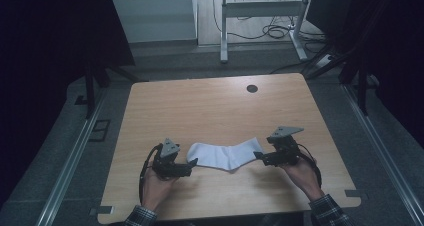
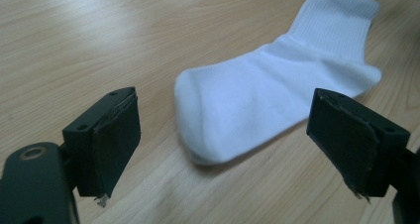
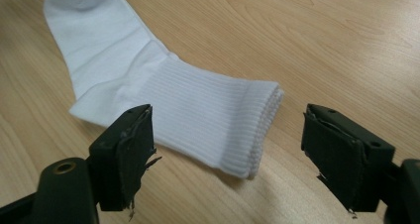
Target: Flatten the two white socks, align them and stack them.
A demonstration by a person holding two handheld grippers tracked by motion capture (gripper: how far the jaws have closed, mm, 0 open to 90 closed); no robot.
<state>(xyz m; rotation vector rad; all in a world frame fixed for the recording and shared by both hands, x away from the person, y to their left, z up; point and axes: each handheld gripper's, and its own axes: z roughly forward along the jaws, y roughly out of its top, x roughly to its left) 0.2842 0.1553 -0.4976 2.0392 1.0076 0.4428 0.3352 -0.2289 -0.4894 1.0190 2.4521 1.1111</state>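
A white sock point(image 1: 226, 155) lies flat on the wooden tabletop point(image 1: 210, 106), near the person's edge, bent at the heel. Left gripper point(image 1: 186, 165) sits at the toe end w/ fingers point(image 2: 118, 135) spread wide, nothing between them; toe just ahead, not touched. Right gripper point(image 1: 261, 156) is at the ribbed cuff end, fingers point(image 3: 130, 149) also apart, cuff just ahead, untouched. Both hands come in from the bottom.

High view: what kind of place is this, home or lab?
Probably a lab or recording booth, not a home: a bare wooden table holding just one white sock, dark curtains at the sides, and loose cables on the floor behind.
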